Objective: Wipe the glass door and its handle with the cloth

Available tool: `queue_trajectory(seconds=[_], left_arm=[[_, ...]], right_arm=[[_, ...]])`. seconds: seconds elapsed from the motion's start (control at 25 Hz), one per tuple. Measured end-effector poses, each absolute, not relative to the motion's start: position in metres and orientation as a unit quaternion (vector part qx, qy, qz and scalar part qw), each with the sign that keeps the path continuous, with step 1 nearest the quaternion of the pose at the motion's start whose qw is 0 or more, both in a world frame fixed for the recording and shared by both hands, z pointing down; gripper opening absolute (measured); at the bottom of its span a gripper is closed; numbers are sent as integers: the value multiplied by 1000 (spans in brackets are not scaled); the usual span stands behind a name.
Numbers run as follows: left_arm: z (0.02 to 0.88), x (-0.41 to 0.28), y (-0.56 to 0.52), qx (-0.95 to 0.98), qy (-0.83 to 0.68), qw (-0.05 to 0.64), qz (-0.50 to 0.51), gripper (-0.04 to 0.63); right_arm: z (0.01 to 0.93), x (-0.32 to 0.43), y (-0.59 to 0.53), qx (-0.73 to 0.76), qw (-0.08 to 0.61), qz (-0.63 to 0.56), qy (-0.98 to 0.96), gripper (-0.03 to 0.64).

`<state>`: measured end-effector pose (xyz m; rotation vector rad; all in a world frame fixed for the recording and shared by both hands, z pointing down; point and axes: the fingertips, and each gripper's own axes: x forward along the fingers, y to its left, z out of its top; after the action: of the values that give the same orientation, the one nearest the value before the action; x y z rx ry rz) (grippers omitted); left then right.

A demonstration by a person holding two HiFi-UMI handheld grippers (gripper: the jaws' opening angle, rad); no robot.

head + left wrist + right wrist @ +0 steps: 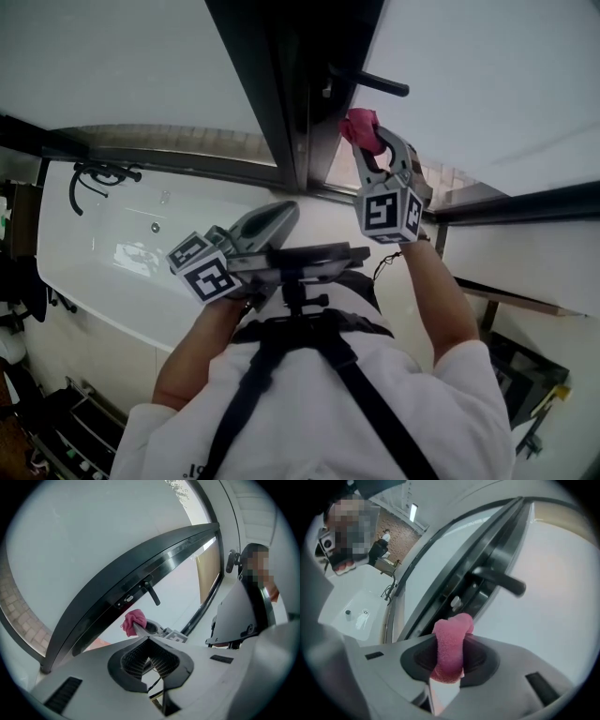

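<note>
Right gripper (450,660) grips bunched pink cloth (451,634).

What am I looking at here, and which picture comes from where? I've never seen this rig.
No robot: a person holds a two-jaw gripper in each hand. The head view looks down from a camera on the person's head; the other two views ride on the grippers and look along their jaws. The right gripper is clamped on a pink cloth, raised near the dark handle of the glass door. The left gripper is shut, empty and held nearer the body. The marker cube on each is part of the gripper.
</note>
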<state>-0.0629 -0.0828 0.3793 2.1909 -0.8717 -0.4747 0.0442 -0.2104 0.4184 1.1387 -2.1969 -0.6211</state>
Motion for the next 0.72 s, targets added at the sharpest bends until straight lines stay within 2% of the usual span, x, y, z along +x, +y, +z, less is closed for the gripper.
queue_trajectory(seconds=[0.32,0.56,0.72], left_arm=[[373,-64,-79,854,-315,360,-205,-8],[366,-66,-78,858,-309,351,-213,-8],[363,-67,-78,860,-309,343,-217,-8]], right_arm=[[302,5,-164,387,207,-356,-825,103],[209,-12,-176,414,126,-407,-804,103],[185,-23,-204,427,133,-400,-800,103]])
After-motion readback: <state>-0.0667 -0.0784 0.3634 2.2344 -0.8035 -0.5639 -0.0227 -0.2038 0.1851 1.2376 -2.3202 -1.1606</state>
